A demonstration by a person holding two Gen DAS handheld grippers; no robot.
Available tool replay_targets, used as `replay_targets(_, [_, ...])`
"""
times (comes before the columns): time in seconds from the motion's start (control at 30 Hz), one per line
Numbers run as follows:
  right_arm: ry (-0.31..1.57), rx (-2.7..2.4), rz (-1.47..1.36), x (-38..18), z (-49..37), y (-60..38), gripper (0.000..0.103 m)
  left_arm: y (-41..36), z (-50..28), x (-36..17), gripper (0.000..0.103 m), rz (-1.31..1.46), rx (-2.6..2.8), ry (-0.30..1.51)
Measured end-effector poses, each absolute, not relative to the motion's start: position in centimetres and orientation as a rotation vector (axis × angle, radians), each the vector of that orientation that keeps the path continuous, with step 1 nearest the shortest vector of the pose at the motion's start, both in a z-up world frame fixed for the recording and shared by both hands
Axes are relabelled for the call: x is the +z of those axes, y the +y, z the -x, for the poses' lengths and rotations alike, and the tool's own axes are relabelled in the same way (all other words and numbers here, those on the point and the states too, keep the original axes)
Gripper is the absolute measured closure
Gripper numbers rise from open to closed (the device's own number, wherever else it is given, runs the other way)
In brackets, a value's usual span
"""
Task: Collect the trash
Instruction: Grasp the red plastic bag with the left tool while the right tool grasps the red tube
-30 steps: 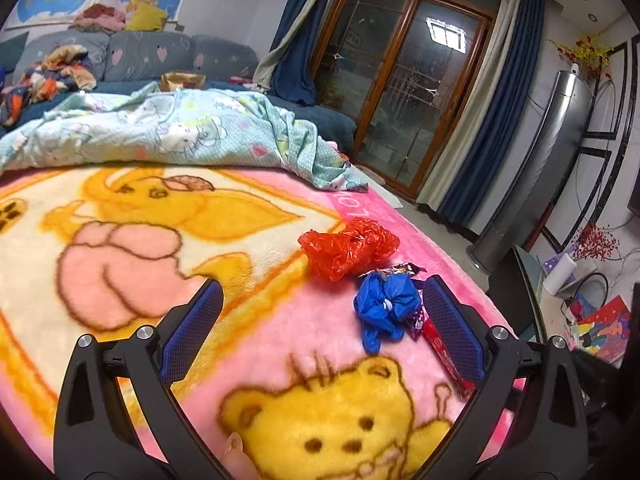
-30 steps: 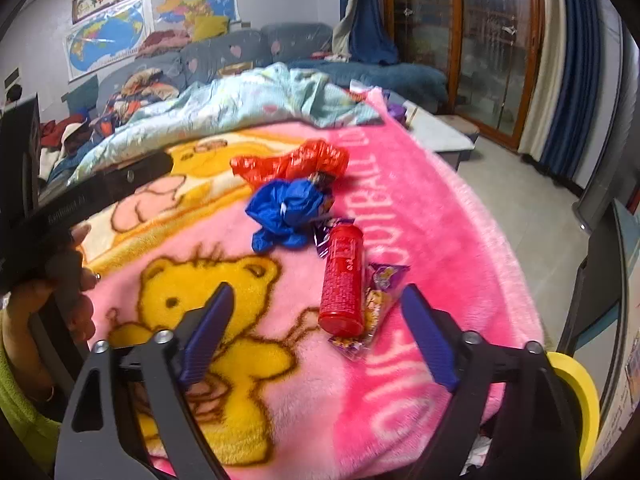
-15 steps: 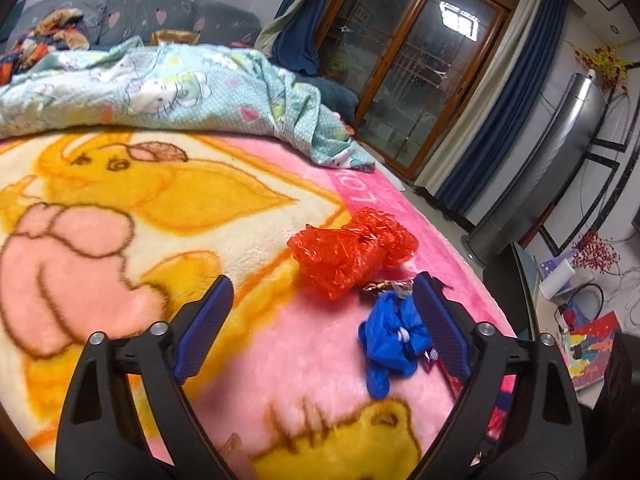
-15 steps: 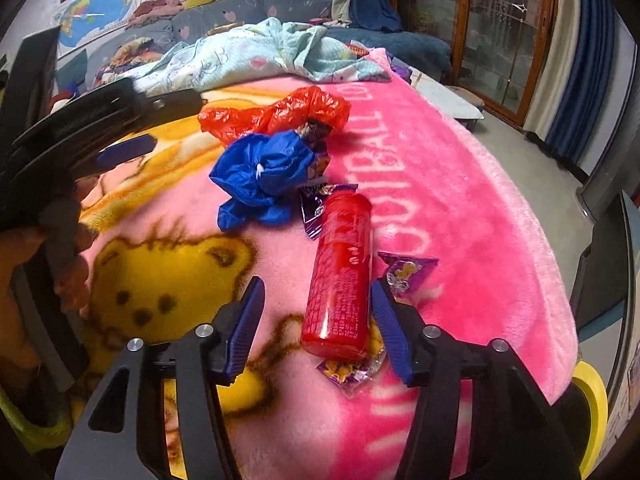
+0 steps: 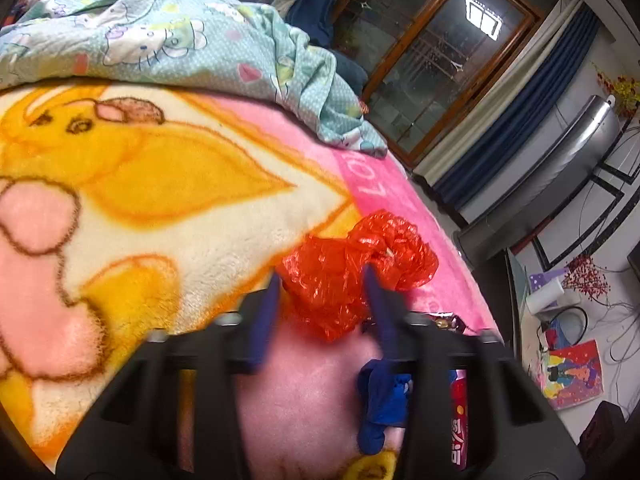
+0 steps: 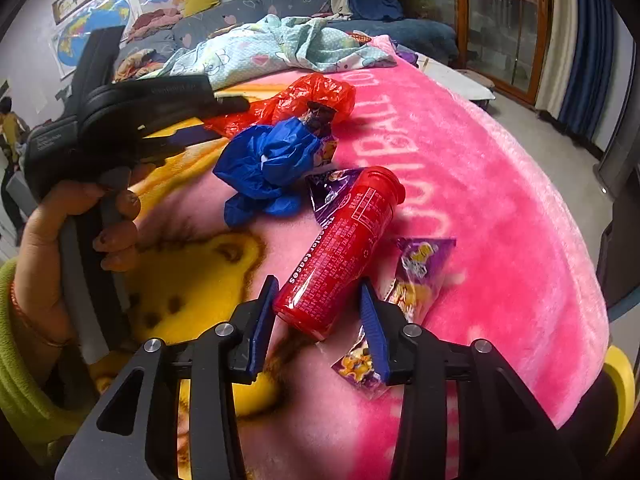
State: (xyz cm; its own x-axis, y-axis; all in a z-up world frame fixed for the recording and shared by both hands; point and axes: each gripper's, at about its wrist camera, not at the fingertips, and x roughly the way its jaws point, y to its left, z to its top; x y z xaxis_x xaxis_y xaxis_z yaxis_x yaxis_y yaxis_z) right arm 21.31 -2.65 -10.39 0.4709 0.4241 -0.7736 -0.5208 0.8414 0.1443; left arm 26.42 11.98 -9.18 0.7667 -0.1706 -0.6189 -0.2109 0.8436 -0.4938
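A crumpled red plastic bag [image 5: 360,256] lies on the pink cartoon blanket [image 5: 180,208]. My left gripper [image 5: 322,288] is blurred and its jaws are closing, with both fingers pressing into the bag's near part. The right wrist view shows that left gripper [image 6: 224,120] gripped by a hand [image 6: 60,240], with the red plastic bag [image 6: 320,92] at its tips. A red bottle [image 6: 344,240] lies on its side. My right gripper [image 6: 318,296] is closing on the bottle's near end, pads touching both sides. A blue plastic bag [image 6: 268,164] and purple snack wrappers [image 6: 420,272] lie beside it.
A light blue printed quilt [image 5: 180,40] is heaped at the far side of the blanket. The bed's edge drops to the floor on the right, near a glass door [image 5: 432,72] and blue curtains. A yellow object [image 6: 620,372] sits low at the right.
My left gripper moved forward over the blue bag to the red bag and its jaws narrowed around it. The right gripper sank onto the red bottle and its jaws drew in to its sides.
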Motion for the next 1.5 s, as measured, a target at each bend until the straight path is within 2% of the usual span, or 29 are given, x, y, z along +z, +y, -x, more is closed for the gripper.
replay_targets(0.1, [0.918, 0.602, 0.101, -10.3, -21.0, -2.9, 0.066, 11.9, -25.9, -9.2, 0.094, 0.573, 0.009, 0.709])
replay_targets(0.23, [0.919, 0.623, 0.099, -10.1, -20.5, -3.1, 0.067, 11.9, -24.7, -9.0, 0.099, 0.571, 0.003, 0.706])
replay_targets(0.93, [0.826, 0.632, 0.076, -6.6, -18.6, -5.0, 0.072, 12.1, -15.0, -4.4, 0.100, 0.566, -0.002, 0.530])
replay_targets(1.5, [0.731, 0.629, 0.057, -3.1, -17.1, -6.6, 0.073, 8.8, -12.0, -0.7, 0.100, 0.526, -0.117, 0.468])
